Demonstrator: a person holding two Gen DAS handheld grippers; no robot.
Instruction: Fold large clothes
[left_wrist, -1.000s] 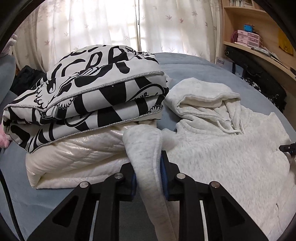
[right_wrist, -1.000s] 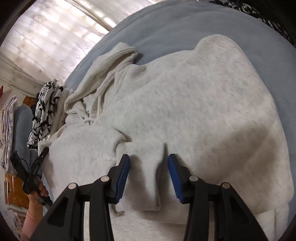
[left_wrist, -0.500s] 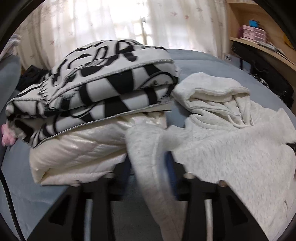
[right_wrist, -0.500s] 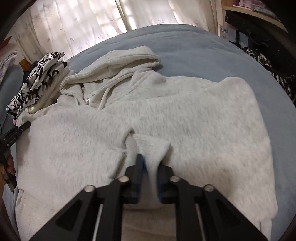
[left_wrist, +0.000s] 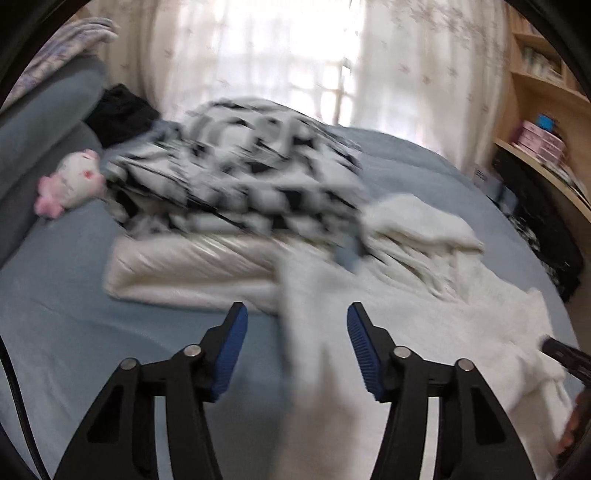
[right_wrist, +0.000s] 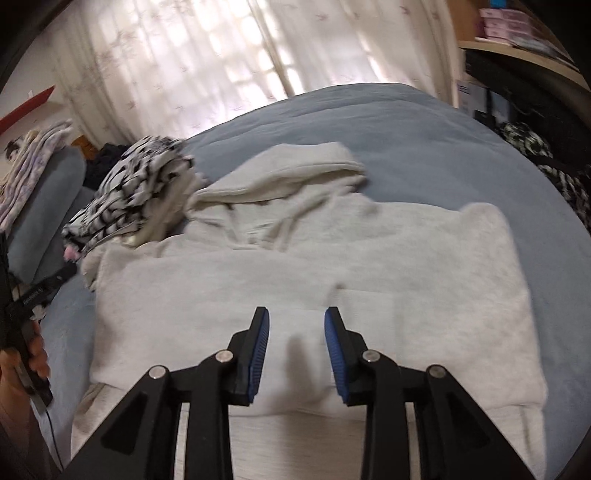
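Left gripper (left_wrist: 293, 314) fingers closing, sleeve (left_wrist: 317, 354) between; right gripper (right_wrist: 296, 321) opening, empty.

A pale heather-grey hoodie (right_wrist: 303, 258) is lying on a dusty blue bedspread (right_wrist: 424, 140). Beside it, a white garment with bold black lettering (left_wrist: 236, 177) is resting on a glossy cream quilted jacket (left_wrist: 184, 266). A white-and-pink plush toy (left_wrist: 70, 181) is sitting by a blue-grey pillow (left_wrist: 48, 122). White curtains with a faint leaf print (right_wrist: 184, 62) are glowing behind.
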